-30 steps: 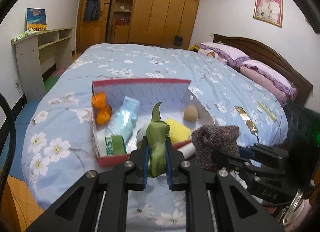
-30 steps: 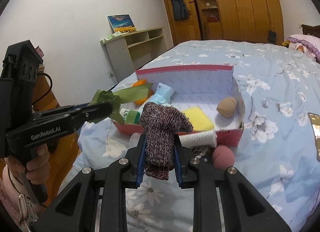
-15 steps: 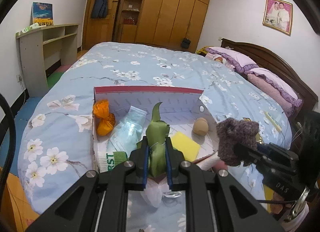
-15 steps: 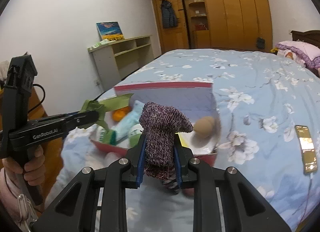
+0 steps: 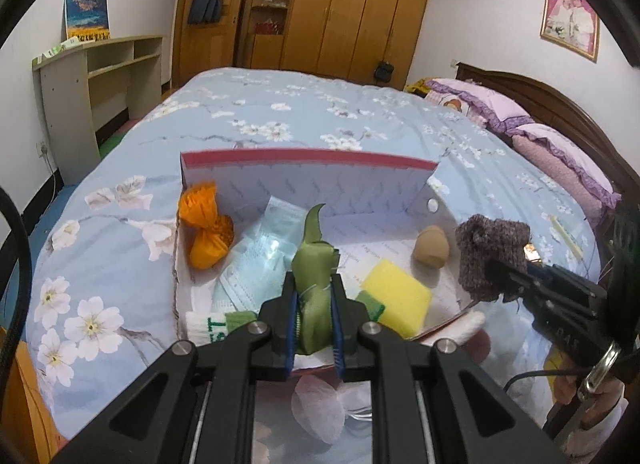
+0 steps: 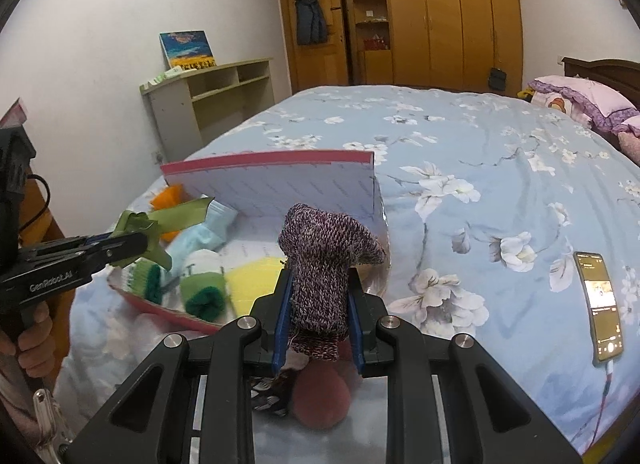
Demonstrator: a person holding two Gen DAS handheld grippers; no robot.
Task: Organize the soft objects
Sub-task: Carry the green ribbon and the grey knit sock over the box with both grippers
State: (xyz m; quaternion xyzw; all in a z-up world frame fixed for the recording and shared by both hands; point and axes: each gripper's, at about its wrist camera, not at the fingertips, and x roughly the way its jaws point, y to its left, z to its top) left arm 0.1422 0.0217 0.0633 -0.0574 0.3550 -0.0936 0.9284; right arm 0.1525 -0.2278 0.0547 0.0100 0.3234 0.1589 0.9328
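A white box with a red rim (image 5: pixel 308 157) (image 6: pixel 272 161) lies open on the bed. Inside lie an orange paper bow (image 5: pixel 206 234), a pale blue mask pack (image 5: pixel 260 256), a yellow sponge (image 5: pixel 396 296), a tan egg-shaped ball (image 5: pixel 432 250) and green-and-white socks (image 6: pixel 202 284). My left gripper (image 5: pixel 314 324) is shut on a green ribbon bow (image 5: pixel 314 276) above the box's near edge. My right gripper (image 6: pixel 318 312) is shut on a purple knitted sock (image 6: pixel 324 264), held at the box's right end; it also shows in the left wrist view (image 5: pixel 490 256).
A pink ball (image 6: pixel 320 396) and small white soft pieces (image 5: pixel 316 412) lie on the blue flowered bedspread (image 6: pixel 460 167) in front of the box. A phone (image 6: pixel 602 304) on a cable lies to the right. Pillows (image 5: pixel 560 151), a headboard, a shelf unit (image 5: pixel 92 79) and a wardrobe surround the bed.
Both grippers have moved forward toward the box with their loads still held. The box looms larger, and the knitted sock has come over the box's right end.
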